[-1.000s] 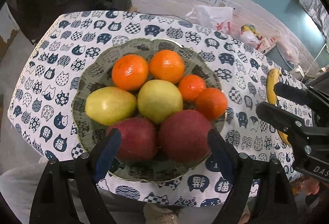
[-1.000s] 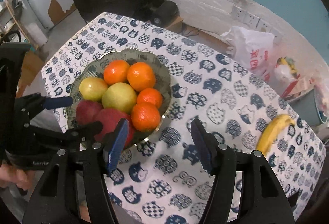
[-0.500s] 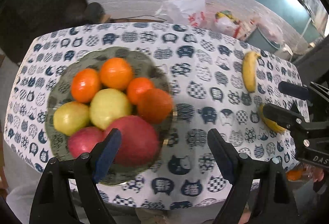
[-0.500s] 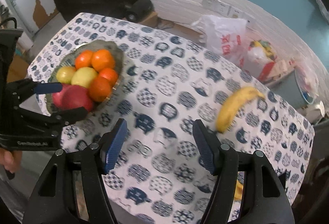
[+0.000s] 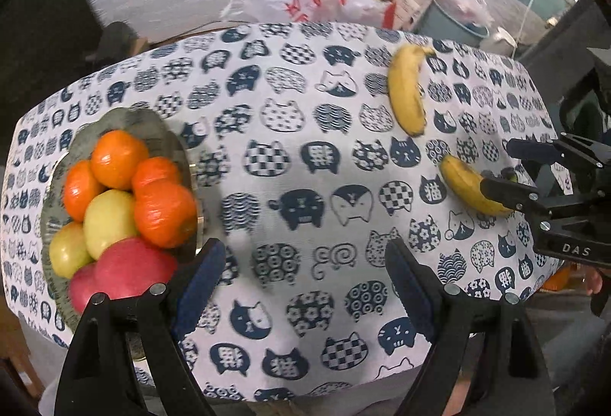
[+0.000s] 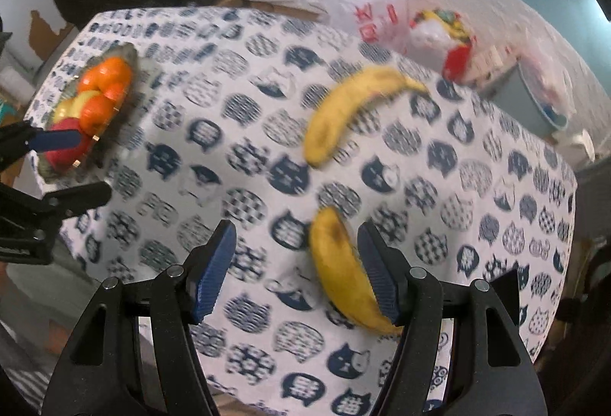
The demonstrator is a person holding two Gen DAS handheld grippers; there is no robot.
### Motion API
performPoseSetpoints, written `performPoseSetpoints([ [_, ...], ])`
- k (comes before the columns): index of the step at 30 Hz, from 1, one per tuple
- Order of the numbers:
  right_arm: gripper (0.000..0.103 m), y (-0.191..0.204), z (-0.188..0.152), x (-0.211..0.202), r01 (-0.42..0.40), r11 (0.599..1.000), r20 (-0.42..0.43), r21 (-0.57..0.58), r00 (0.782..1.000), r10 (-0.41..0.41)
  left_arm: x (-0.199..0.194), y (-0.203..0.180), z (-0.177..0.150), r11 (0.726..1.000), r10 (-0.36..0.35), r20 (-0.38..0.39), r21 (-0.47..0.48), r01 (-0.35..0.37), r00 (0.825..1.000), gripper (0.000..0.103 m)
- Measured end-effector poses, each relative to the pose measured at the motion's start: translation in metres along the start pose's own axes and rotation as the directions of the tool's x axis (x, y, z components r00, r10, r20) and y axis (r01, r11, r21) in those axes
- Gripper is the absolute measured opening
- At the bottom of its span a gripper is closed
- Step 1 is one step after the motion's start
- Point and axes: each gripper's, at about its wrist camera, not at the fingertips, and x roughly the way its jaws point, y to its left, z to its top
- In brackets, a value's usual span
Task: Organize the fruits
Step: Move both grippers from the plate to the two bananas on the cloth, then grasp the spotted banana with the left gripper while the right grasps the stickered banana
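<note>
Landmark: grey-green scalloped ceramic plate (image 5: 168, 141) at the left end of the table w/ white cloth printed in navy cat faces (image 5: 305, 133). On the plate: four round oranges (image 5: 164, 213), two yellow-green apples (image 5: 109, 221), two red apples (image 5: 130, 271), all piled touching.

Left gripper (image 5: 301, 274), black w/ blue pads, just right of the plate over bare cloth; claw spread wide, nothing between pads.

Right gripper (image 6: 298, 271) well right of the plate, over the near curved yellow banana (image 6: 340, 271). Jaws have just been opening; claw part-spread. Banana lies between the pads, close by the right pad; contact unclear (motion blur), left pad clear of it. Banana lies on the cloth.

Second yellow banana (image 5: 406, 89), bigger, further back from the near one, also well right of the plate, apart from both grippers.

White plastic bag w/ red print (image 5: 282, 0) behind the table by the wall.
</note>
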Motion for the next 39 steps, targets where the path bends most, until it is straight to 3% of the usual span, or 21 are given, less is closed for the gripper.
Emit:
performPoseSetpoints([
  [8, 0.067, -0.023, -0.018, 0.023, 0.014, 1.000, -0.068, 0.011, 0.998, -0.013, 0.026, -0.024, 0.005, 0.998, 0.008, -0.049, 0.065, -0.005, 0.999, 0.087],
  [19, 0.066, -0.020, -0.035, 0.060, 0.067, 0.991, -0.160, -0.114, 0.984, -0.084, 0.048, -0.030, 0.013, 0.997, 0.019, -0.094, 0.074, -0.012, 0.995, 0.087],
  [23, 0.051, -0.019, -0.038, 0.067, 0.090, 0.987, -0.164, -0.132, 0.980, -0.112, 0.052, -0.029, 0.018, 0.998, 0.013, -0.099, 0.064, -0.007, 0.995, 0.087],
  [28, 0.038, -0.029, -0.034, 0.066, 0.081, 0.994, -0.138, -0.080, 0.986, -0.091, 0.056, -0.032, 0.029, 0.999, 0.002, -0.095, 0.054, 0.003, 0.995, 0.087],
  [35, 0.035, -0.062, -0.013, 0.059, 0.077, 0.991, -0.057, 0.106, 0.996, -0.071, 0.059, -0.038, 0.049, 0.999, -0.012, -0.081, 0.031, 0.014, 0.997, 0.087],
  [39, 0.033, -0.087, -0.001, 0.057, 0.046, 0.967, -0.003, 0.250, 0.999, -0.047, 0.063, -0.041, 0.057, 1.000, -0.008, -0.074, 0.024, 0.009, 0.997, 0.087],
])
